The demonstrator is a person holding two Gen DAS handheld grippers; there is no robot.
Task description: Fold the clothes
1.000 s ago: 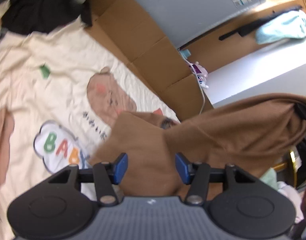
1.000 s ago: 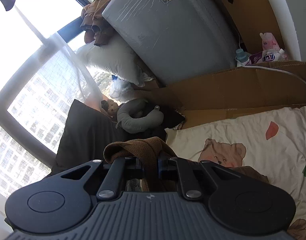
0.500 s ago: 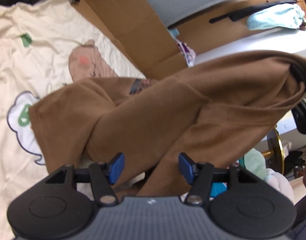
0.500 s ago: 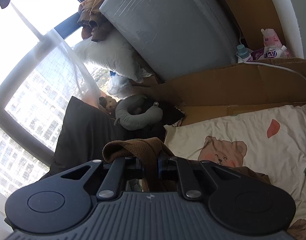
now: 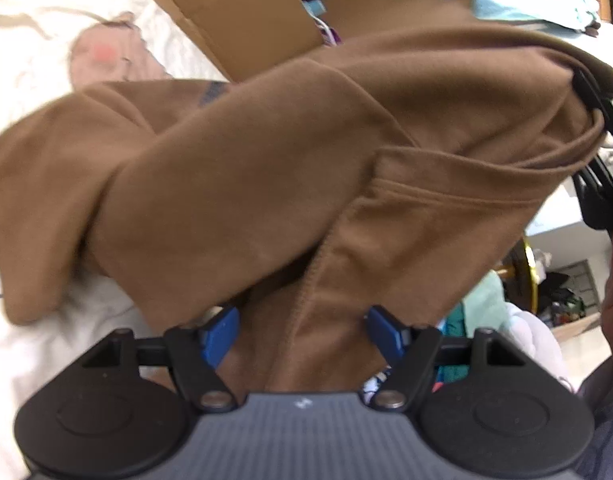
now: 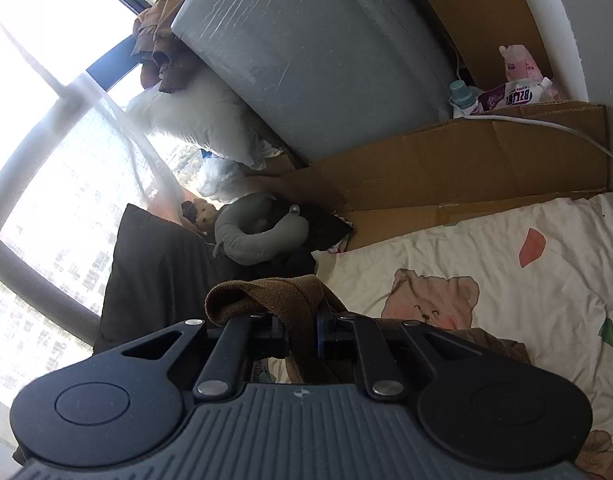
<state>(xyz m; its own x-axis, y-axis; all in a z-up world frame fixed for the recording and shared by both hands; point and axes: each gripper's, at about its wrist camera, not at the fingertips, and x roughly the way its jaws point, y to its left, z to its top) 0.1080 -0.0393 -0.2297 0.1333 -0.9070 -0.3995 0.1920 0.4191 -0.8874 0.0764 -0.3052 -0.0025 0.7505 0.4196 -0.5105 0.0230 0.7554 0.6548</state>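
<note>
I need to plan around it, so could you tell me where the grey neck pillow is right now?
In the right wrist view, the grey neck pillow lies left of centre on a dark cushion below the window, beside the cardboard.

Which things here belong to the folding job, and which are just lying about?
Job:
- brown garment
- left hand-held gripper, jaws just opening, cloth between them
- right hand-held gripper, shut on the garment
- bear-print sheet

Lying about:
- grey neck pillow
- cardboard
- detergent pouch
</note>
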